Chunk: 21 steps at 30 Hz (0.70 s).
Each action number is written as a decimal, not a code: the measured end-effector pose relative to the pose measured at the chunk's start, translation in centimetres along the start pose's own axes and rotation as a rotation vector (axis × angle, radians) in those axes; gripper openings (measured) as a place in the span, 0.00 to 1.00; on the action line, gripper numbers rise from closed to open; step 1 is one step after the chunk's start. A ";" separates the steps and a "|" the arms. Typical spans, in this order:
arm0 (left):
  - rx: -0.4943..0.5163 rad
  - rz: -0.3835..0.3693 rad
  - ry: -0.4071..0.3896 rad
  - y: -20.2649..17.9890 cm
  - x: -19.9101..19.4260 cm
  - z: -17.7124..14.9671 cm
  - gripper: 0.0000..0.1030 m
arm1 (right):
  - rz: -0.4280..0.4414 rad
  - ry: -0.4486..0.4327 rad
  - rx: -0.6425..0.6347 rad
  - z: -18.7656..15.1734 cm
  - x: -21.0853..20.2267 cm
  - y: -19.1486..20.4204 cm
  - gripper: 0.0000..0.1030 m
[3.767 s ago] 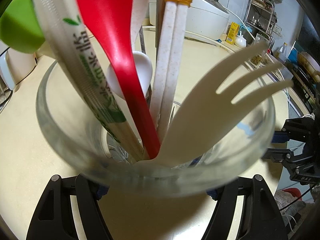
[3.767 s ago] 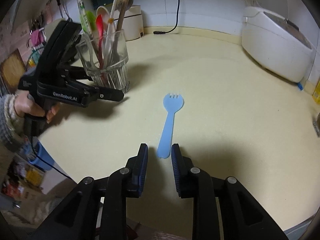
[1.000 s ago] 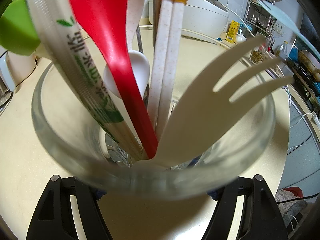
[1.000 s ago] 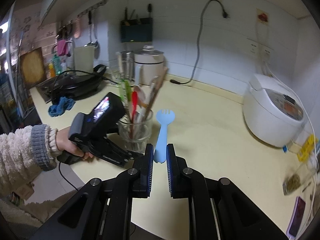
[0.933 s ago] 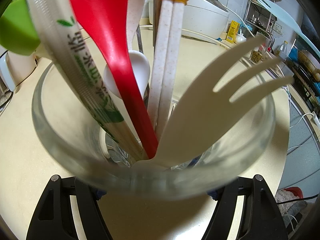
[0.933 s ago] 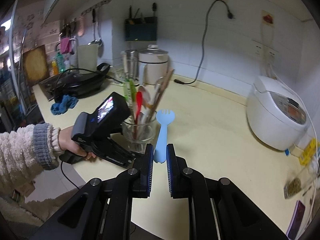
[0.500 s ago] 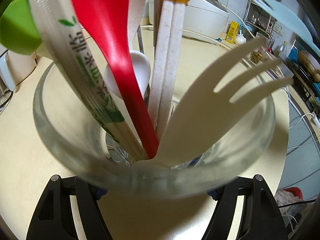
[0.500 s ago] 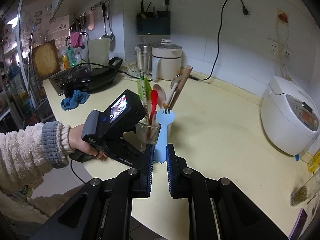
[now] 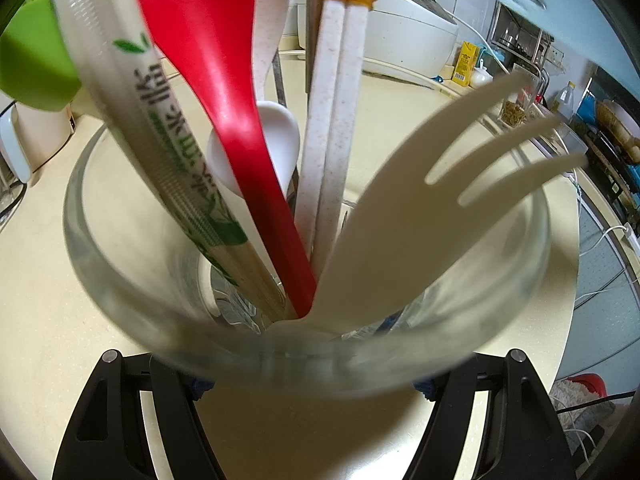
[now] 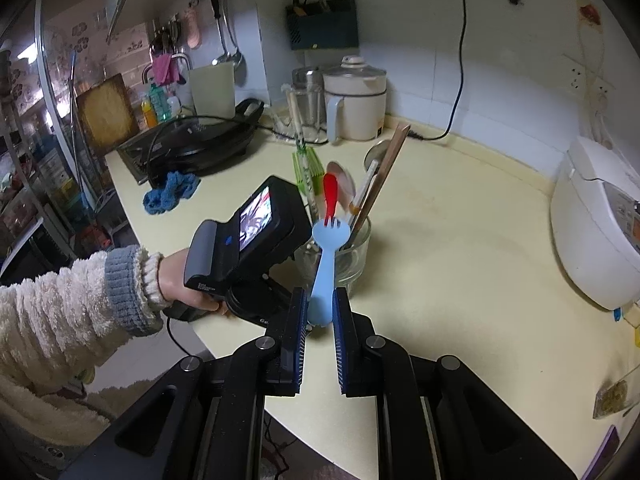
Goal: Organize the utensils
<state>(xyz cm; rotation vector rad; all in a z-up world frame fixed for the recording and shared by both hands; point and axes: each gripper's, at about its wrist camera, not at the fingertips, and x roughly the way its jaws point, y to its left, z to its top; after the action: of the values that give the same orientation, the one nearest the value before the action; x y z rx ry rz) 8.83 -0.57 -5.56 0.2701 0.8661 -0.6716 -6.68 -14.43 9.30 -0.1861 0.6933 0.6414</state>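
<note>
A clear glass cup (image 9: 100, 264) fills the left wrist view, and my left gripper (image 9: 312, 384) is shut on its base, one finger on each side. In it stand a red spoon (image 9: 224, 80), a cream fork (image 9: 420, 208), banded white chopsticks (image 9: 336, 120), wrapped chopsticks (image 9: 160, 140) and a white spoon (image 9: 280, 136). My right gripper (image 10: 320, 312) is shut on the handle of a blue fork (image 10: 322, 276), tines up, held just in front of the glass cup (image 10: 356, 256). The blue fork (image 9: 580, 20) shows blurred at the top right of the left wrist view.
The cup stands near the front edge of a cream counter (image 10: 460, 260). A white rice cooker (image 10: 596, 220) is at the right. A kettle (image 10: 356, 100), a black griddle (image 10: 200, 148) and a blue cloth (image 10: 170, 192) lie behind. A sleeved hand (image 10: 176, 280) holds the left gripper.
My right gripper has carried the blue fork closer to the cup, so its head now overlaps the rim. The left gripper and the cup have stayed put.
</note>
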 end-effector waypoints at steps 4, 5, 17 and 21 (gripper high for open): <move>-0.001 -0.002 0.000 0.2 0.0 -0.1 0.75 | -0.006 0.046 -0.008 0.5 1.0 -0.3 0.12; -0.001 -0.002 0.000 0.2 0.0 -0.1 0.75 | -0.013 0.053 -0.009 0.6 1.1 -0.4 0.12; -0.007 -0.008 -0.001 0.4 0.2 -0.3 0.75 | 0.002 0.091 0.015 2.5 2.4 -1.9 0.12; -0.007 -0.008 -0.001 0.5 0.2 -0.3 0.75 | 0.019 0.140 0.047 3.4 2.8 -2.7 0.12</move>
<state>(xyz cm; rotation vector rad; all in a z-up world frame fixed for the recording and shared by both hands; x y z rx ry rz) 9.05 -0.14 -5.95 0.2599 0.8692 -0.6763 -1.63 -13.98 9.94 -0.1819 0.8452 0.6342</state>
